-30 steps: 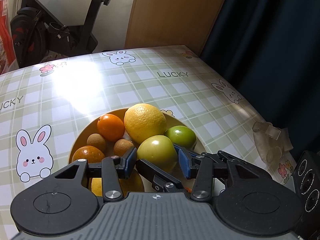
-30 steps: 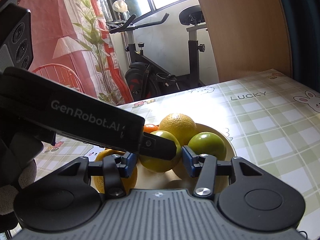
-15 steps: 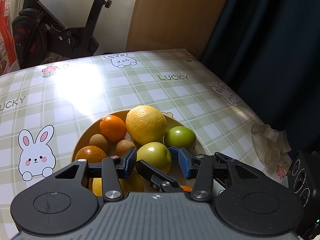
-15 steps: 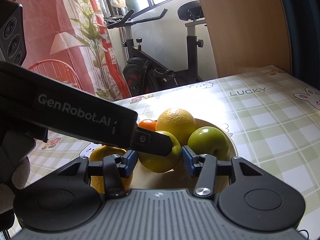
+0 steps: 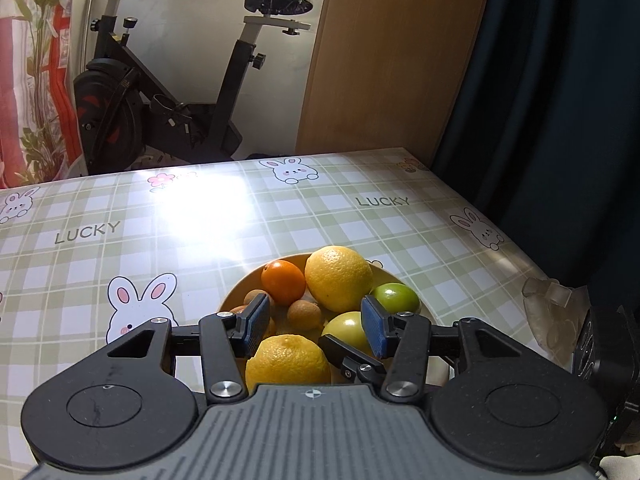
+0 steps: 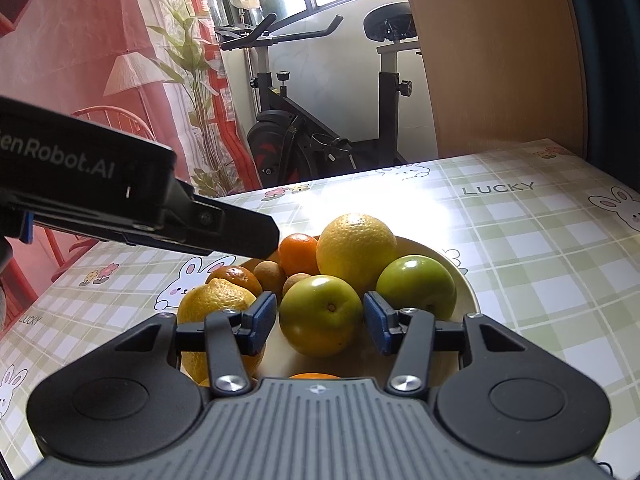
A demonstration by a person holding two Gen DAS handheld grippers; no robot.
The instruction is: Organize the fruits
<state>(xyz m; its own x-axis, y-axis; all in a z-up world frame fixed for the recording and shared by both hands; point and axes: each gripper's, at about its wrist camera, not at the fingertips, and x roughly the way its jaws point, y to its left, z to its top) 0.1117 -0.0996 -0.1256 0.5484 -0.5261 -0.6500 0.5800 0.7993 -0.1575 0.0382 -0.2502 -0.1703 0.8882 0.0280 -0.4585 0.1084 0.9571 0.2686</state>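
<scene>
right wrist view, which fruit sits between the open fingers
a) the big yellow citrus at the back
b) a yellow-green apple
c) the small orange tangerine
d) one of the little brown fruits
b: in the right wrist view the yellow-green apple lies in the gap between the right gripper fingers, which stand apart from it on both sides, over the plate.

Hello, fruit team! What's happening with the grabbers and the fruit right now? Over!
Both hand-held grippers open, holding nothing. Right one straddles a green apple in the plate. Left one above a yellow citrus. Fruit crowded close together.
</scene>
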